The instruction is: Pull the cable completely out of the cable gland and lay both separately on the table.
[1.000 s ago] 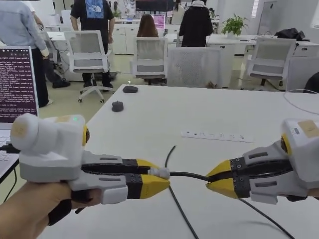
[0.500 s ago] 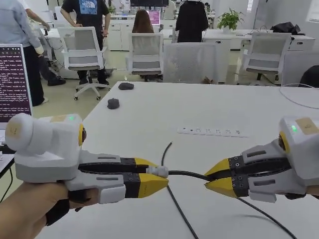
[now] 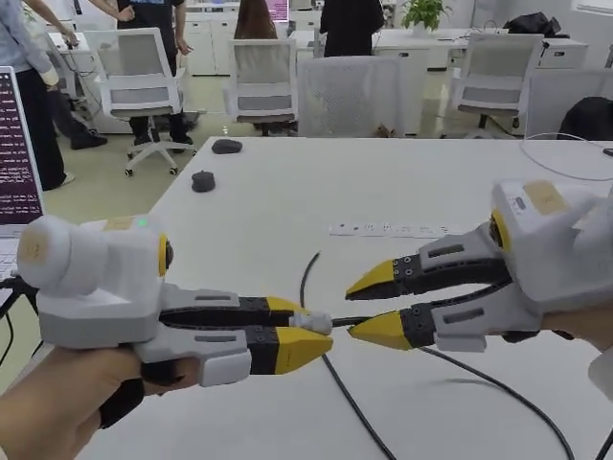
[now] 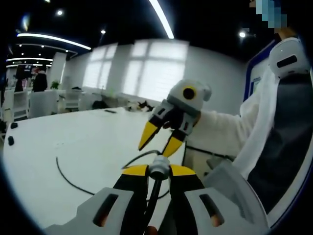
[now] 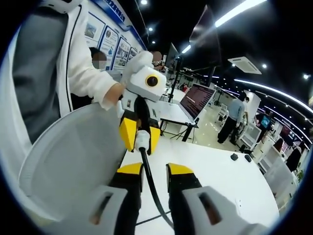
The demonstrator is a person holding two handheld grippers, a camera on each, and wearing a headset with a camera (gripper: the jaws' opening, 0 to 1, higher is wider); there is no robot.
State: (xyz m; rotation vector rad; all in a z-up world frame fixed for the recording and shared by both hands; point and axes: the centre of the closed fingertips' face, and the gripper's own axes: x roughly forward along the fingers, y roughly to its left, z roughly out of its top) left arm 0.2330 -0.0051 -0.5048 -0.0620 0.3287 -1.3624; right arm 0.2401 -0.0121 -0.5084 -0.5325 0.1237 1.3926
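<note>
A white cable gland [image 3: 314, 321] sits pinched between the yellow jaws of my left gripper [image 3: 308, 327], held just above the white table [image 3: 479, 182]. A black cable [image 3: 364, 320] leaves the gland to the right, passes between the jaws of my right gripper [image 3: 351, 310] and trails down over the table. The right gripper is open, one jaw above and one below the cable, close to the gland. In the left gripper view the gland [image 4: 159, 166] sits at the jaw tips, facing the open right gripper [image 4: 153, 150]. In the right gripper view the cable [image 5: 148, 181] runs between my parted jaws to the gland [image 5: 142, 139].
A white power strip [image 3: 388, 230] lies mid-table behind the grippers. Two dark computer mice [image 3: 203, 180] [image 3: 227, 146] rest near the far left edge. A laptop screen [image 3: 14, 163] stands at the left. Office chairs and people stand beyond the table.
My right gripper, shut on the cable before, has opened and moved left, closer to the gland. The left gripper still holds the gland. The head camera has tilted down.
</note>
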